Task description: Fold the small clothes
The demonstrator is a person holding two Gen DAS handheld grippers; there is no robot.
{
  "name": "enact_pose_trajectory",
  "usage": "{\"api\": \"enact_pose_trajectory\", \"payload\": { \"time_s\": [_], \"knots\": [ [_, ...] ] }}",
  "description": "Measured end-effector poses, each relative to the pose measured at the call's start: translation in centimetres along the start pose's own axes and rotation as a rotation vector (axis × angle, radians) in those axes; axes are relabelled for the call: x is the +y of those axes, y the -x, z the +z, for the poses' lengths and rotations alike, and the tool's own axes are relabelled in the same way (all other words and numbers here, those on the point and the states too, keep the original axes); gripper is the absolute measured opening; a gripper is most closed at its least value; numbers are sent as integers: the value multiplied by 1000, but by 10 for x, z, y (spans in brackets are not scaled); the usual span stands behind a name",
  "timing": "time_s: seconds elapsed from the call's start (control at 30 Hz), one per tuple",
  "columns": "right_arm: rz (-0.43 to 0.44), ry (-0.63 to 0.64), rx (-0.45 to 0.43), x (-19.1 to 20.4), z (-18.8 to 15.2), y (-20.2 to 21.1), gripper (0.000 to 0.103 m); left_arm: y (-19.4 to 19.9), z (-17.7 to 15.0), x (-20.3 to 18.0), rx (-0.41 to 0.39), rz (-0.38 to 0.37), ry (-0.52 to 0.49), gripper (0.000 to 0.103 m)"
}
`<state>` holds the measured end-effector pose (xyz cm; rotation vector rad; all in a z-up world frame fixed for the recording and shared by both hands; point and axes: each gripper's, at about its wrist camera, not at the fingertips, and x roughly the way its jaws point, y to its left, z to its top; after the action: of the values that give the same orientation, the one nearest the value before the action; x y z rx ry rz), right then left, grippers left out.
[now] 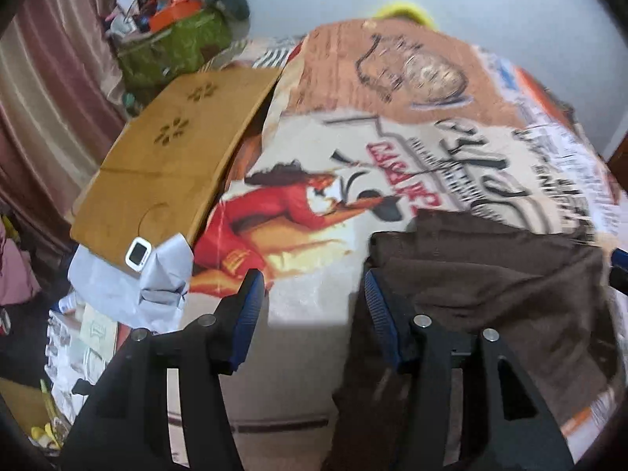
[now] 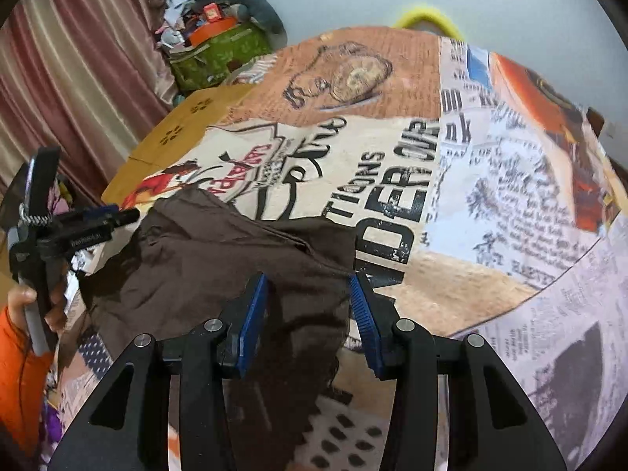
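A dark brown garment (image 1: 490,286) lies crumpled on a printed sheet (image 1: 333,149) and droops over its near edge. My left gripper (image 1: 310,290) is open just left of the garment; only the sheet shows between its blue pads, and the right finger rests against the cloth's edge. In the right wrist view the brown garment (image 2: 219,259) fills the gap between my right gripper's (image 2: 308,306) pads, which are shut on a bunched fold. The left gripper (image 2: 121,214) shows at the far left, held by a hand in an orange sleeve (image 2: 19,353).
A wooden board (image 1: 168,165) lies at the sheet's left edge with a small white device (image 1: 138,253) and pale cloth (image 1: 153,286) beside it. A green box (image 1: 172,47) piled with clutter stands behind, by a striped curtain (image 1: 43,98). A yellow ring (image 2: 428,15) lies at the back.
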<state>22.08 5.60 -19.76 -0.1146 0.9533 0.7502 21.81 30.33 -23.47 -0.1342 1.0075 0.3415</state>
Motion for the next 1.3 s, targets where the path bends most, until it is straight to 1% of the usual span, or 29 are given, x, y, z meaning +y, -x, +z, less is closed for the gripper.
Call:
{"api": "enact_pose_trajectory", "payload": {
  "time_s": [0.07,0.1,0.13,0.17,0.2,0.27,0.33,0.43,0.53,0.6,0.73,0.83,0.9,1.0,1.1,1.13,1.17,1.23,1.27,1.3],
  "knots": [
    [0,37,-15,9,-3,12,41,18,-4,1,-28,-27,-9,62],
    [4,48,-18,11,-3,14,44,26,-8,0,-34,-49,-16,68],
    [12,64,-24,17,-6,19,45,29,-10,-1,-35,-65,-21,71],
    [18,76,-26,22,-8,22,49,33,-16,-3,-29,-94,-32,72],
    [25,83,-25,25,-9,21,54,34,-21,-5,-20,-103,-43,74],
    [42,103,-9,36,-14,17,55,32,-30,-10,0,-102,-56,77],
    [47,121,29,43,-18,8,55,24,-41,-13,40,-101,-54,78],
    [44,127,101,49,-26,-8,55,9,-54,-9,108,-105,-21,78],
    [26,122,146,45,-34,-15,55,1,-61,-1,134,-90,1,78],
    [19,122,147,41,-38,-13,55,1,-63,7,139,-65,21,78],
    [-8,99,120,32,-41,6,55,14,-61,21,120,-56,65,78],
    [14,62,79,28,-37,27,55,43,-59,26,55,-65,94,78],
    [25,55,25,31,-32,47,55,62,-55,26,15,-68,98,78],
    [32,64,-69,41,-26,80,55,103,-52,19,-74,-89,89,78],
    [43,81,-166,55,-21,114,55,163,-52,5,-207,-119,57,78],
    [46,90,-206,61,-21,128,55,175,-52,3,-235,-126,50,78],
    [49,98,-243,66,-21,141,55,200,-55,-3,-290,-142,37,78],
    [58,110,-304,75,-21,159,55,230,-58,-11,-354,-159,21,78],
    [67,118,-346,82,-23,174,55,253,-63,-16,-406,-175,8,78],
    [74,123,-370,84,-24,182,55,264,-66,-19,-431,-180,2,78]
  ]
}}
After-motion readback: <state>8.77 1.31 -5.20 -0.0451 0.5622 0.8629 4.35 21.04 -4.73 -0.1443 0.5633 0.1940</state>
